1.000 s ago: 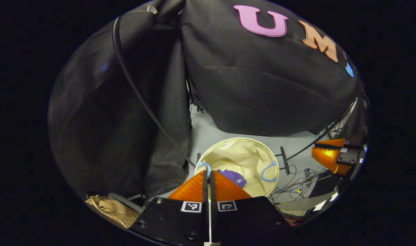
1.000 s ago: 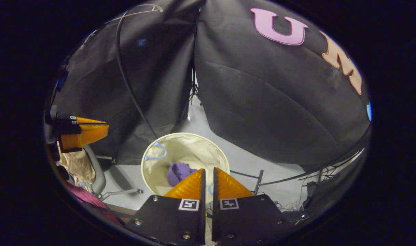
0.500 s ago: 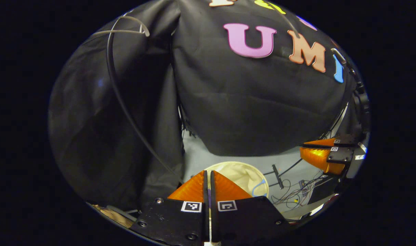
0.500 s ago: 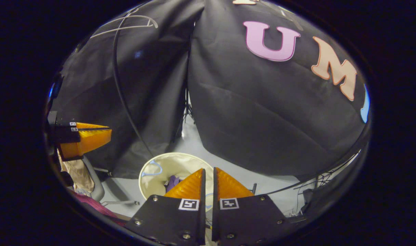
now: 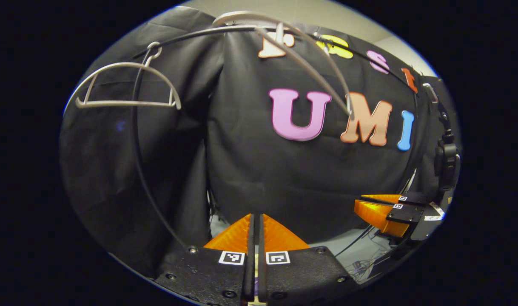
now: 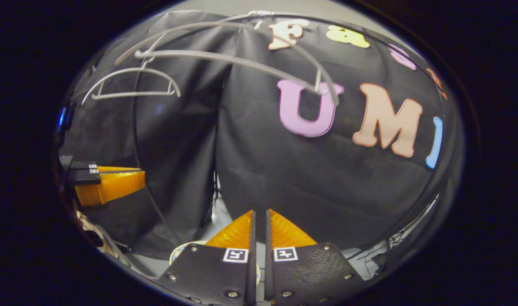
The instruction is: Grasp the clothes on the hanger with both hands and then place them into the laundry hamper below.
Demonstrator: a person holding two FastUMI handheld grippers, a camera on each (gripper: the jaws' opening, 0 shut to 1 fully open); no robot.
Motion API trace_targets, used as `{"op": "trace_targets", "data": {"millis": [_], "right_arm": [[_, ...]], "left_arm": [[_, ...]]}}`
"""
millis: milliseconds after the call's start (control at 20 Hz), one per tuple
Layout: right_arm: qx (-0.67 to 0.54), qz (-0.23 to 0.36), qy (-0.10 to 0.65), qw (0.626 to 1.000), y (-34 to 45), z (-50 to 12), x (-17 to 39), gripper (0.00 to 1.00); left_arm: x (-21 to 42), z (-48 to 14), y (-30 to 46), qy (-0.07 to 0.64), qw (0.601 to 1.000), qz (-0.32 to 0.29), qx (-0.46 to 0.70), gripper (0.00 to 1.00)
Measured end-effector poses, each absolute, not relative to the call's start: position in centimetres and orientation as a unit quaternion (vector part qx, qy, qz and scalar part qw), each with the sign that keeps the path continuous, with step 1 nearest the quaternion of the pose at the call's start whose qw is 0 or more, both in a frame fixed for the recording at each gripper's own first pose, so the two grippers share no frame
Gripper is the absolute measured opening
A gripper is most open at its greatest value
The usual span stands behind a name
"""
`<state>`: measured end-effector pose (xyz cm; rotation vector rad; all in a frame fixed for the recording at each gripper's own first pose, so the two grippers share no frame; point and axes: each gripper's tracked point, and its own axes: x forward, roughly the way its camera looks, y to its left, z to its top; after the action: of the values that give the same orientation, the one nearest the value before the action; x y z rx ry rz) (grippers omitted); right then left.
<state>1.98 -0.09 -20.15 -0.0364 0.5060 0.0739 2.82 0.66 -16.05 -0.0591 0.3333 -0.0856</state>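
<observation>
Two bare pale hangers hang from a dark rail: the far hanger at upper left, the near hanger overhead. Both show again in the right gripper view, far hanger and near hanger, with no garment on either. My left gripper is shut with nothing between its fingers and points at the black cloth wall; it also appears at the left edge, left gripper. My right gripper is shut and empty too, seen from the side as right gripper. A sliver of the cream hamper rim peeks beside my right fingers.
A thin black curved pole runs down in front of the cloth wall. Loose cables lie on the grey floor at lower right. A black stand rises at the right edge. Beige fabric shows at lower left.
Both grippers have swung upward. The hamper with the purple garment in it has dropped below my fingers, and the two bare hangers and the rail have come into sight.
</observation>
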Motion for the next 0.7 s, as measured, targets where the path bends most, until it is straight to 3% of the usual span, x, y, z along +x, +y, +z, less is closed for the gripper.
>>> {"op": "trace_targets", "data": {"millis": [50, 150, 200, 450, 550, 650, 700], "right_arm": [[-0.015, 0.030, 0.232, 0.972, -0.5, -18.5, 2.8, 0.08], [-0.010, 0.018, 0.197, 0.980, -1.3, -15.4, 3.6, 0.08], [-0.008, 0.013, 0.181, 0.983, -1.6, -13.8, 3.9, 0.07], [-0.006, -0.007, 0.114, 0.993, -3.3, -7.5, 4.3, 0.05], [0.006, -0.011, 0.095, 0.995, -3.5, -5.9, 4.3, 0.08], [0.010, -0.016, 0.081, 0.997, -3.7, -4.4, 3.8, 0.05], [0.009, -0.017, 0.072, 0.997, -4.1, -3.7, 4.0, 0.17]], "left_arm": [[3.4, -14.6, 0.1, 0.151, 0.987, -0.049, -0.031, 0.03], [3.8, -12.0, -1.0, 0.125, 0.990, -0.061, -0.023, 0.00], [3.4, -11.1, -1.0, 0.111, 0.991, -0.067, -0.018, 0.03], [4.2, -5.1, -4.3, 0.040, 0.995, -0.093, 0.013, 0.00], [4.4, -3.5, -5.3, 0.025, 0.994, -0.110, 0.016, 0.04], [4.3, -2.5, -5.9, 0.016, 0.993, -0.116, 0.007, 0.13], [4.3, -2.0, -6.3, 0.010, 0.993, -0.120, 0.002, 0.26]]}}
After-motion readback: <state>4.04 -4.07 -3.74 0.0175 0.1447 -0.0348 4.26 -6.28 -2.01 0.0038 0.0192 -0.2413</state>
